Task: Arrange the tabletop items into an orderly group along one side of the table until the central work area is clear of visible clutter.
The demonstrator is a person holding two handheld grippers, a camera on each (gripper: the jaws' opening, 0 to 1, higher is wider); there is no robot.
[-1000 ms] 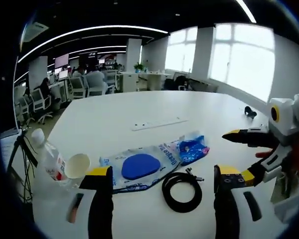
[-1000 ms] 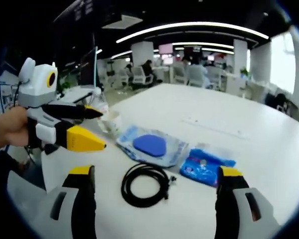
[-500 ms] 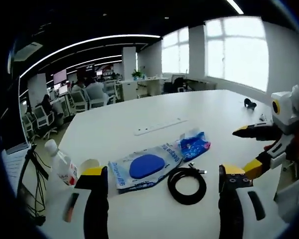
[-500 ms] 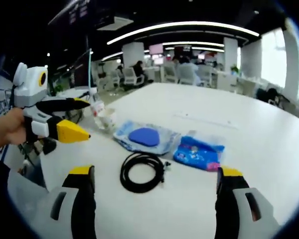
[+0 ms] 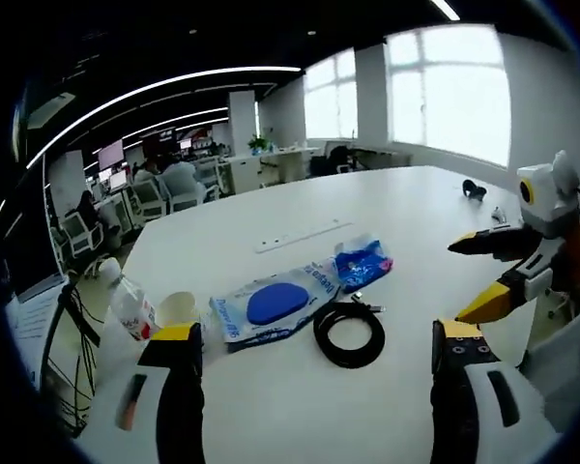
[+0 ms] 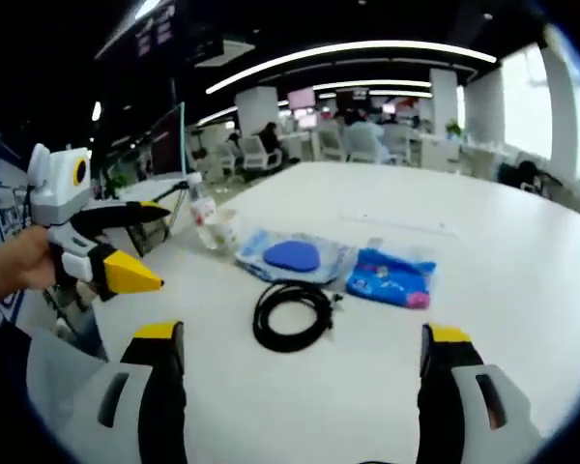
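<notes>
White counter (image 5: 271,406) carries a black cable (image 5: 349,333) coiled near the middle, a clear pouch (image 5: 271,306) with a blue pad touching it, a blue packet (image 5: 362,264) beside that, and a bottle (image 5: 128,307) and cup (image 5: 177,307) at the edge. Left tongs (image 5: 314,348) and right tongs (image 6: 295,343) both gape wide, holding nothing, above the counter.

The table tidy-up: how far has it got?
Barely begun, it seems. Nothing looks grouped along a side yet: the black cable, the clear packet with a blue pad, the blue packet, the bottle and the paper cup lie mid-table. Both the left gripper and the right gripper are open, holding nothing. All moving remains.
</notes>
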